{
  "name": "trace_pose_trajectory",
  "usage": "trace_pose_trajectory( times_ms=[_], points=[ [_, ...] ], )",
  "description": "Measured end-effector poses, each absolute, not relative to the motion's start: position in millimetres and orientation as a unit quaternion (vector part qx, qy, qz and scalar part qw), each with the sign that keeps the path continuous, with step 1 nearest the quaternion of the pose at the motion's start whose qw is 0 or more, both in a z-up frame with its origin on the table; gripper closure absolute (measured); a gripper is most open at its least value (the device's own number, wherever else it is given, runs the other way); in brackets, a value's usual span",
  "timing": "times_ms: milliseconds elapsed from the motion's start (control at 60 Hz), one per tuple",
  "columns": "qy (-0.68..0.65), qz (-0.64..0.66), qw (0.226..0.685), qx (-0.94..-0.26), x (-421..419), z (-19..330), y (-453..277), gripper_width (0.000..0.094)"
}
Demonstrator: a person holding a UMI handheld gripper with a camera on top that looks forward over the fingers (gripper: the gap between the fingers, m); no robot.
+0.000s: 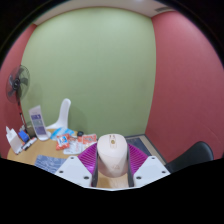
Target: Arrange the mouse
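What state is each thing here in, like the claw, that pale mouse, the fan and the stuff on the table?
Claw: shut on the mouse, held up above the table.
Mouse: gripped between the purple pads, lifted off the table.
Fan: upright at the table's far side; whether it is running cannot be told.
Table: cluttered with small items.
White stand: upright on the table.

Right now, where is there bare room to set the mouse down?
The gripper is shut on the beige rounded mouse. Bare wooden desk shows just left of the fingers. Farther left it is crowded: white curved stand, blue-white packets, black fan.
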State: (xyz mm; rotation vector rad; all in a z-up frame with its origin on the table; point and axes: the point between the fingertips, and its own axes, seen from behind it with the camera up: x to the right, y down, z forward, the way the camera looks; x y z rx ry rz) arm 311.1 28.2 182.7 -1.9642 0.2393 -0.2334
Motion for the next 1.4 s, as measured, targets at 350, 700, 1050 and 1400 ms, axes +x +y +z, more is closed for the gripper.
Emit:
trace_pose_trajectory(
  times_ms=[350,700,1050,1400],
  points=[
    [0.018,-0.003,0.467,-0.884,111,56,47,0.0538],
    [0.013,-0.016,0.427,-0.904,88,13,24,0.0085],
    [0.012,-0.048,0.451,-0.891,60,133,-87,0.0096],
    [0.016,-0.041,0.469,-0.882,40,201,-219,0.0097]
  ],
)
